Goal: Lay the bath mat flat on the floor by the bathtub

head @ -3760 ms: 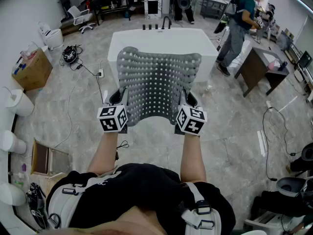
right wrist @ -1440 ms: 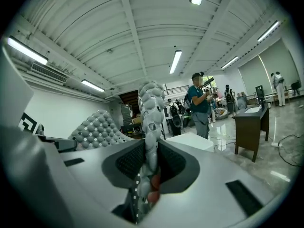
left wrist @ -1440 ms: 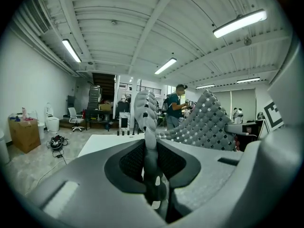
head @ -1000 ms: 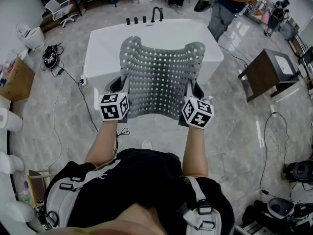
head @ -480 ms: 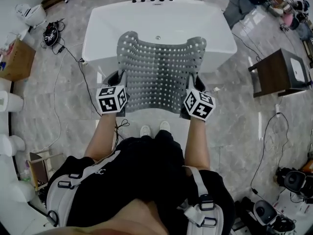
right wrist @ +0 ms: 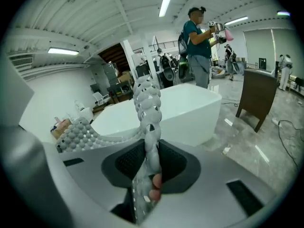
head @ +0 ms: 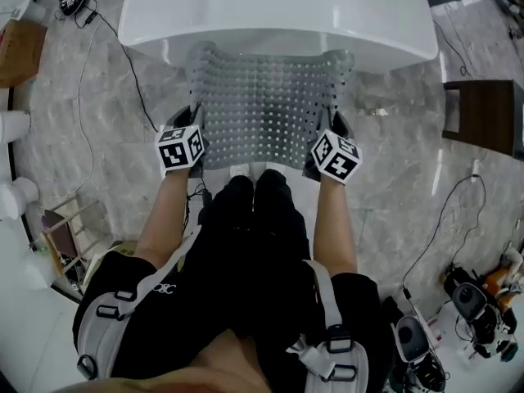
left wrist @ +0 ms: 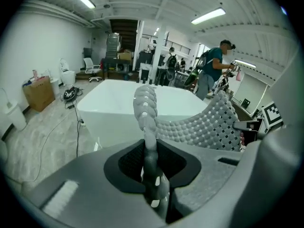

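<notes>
Bath mat (head: pixel 266 105) lower now by bathtub (head: pixel 278 15), clenched in left tool (left wrist: pixel 151 167) and just-loosening right tool (right wrist: pixel 151 167); underside hidden.

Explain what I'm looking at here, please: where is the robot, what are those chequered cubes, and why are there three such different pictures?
There is no robot arm here. A person holds a tool in each hand: the left gripper and the right gripper, each with two jaws. The patterned cubes are part of those grippers.

The head view comes from a camera on the person's head, looking steeply down at their own arms and legs. The left gripper view and right gripper view come from cameras riding on each gripper, looking along its jaws.

A white bathtub stands on the marble floor. Each gripper is shut on one side edge of a grey bath mat full of small holes. The mat is stretched between them, low in front of the tub. It sags in a curve and does not yet lie flat.
</notes>
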Available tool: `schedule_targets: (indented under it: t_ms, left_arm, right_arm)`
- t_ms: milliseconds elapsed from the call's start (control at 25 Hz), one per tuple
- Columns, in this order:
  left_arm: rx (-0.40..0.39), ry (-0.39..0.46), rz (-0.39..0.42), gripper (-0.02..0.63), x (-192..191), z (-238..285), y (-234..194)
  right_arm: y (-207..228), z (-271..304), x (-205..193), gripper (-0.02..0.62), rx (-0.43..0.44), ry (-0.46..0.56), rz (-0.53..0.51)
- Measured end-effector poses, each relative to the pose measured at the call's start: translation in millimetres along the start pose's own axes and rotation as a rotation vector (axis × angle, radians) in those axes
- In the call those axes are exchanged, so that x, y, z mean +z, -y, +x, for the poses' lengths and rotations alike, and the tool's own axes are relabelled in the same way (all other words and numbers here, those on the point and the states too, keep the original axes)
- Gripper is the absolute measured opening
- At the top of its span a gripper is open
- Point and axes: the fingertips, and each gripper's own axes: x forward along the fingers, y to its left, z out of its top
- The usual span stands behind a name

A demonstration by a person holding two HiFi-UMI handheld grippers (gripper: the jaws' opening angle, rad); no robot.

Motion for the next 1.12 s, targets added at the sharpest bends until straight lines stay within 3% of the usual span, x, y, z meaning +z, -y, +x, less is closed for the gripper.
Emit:
schedule_targets:
  t_ms: [160, 520, 680, 880, 1120]
  left_arm:
    - [0.021, -0.087, -0.026, 0.075, -71, 82, -21]
    - [0.073, -0.167, 0.022, 0.084, -231, 313, -91]
    - [0.069, -0.193, 0.046, 0.089, -282, 415, -122]
    - [0.072, -0.239, 0.037, 0.106, -313, 489, -159]
    - [0.132, -0.36, -0.108, 0.118, -364, 536, -192]
  right_arm:
    - [27, 78, -71, 0.086, 0.011, -0.096, -0.023]
    - [108, 297, -251, 0.087, 0.019, -0.214, 0.035]
    - [153, 396, -320, 0.091, -0.034, -0.263, 0.08]
    - [176, 470, -365, 0.094, -0.114, -0.29, 0.078]
    - [211, 513, -389, 0.121, -0.204, -0.412, 0.056]
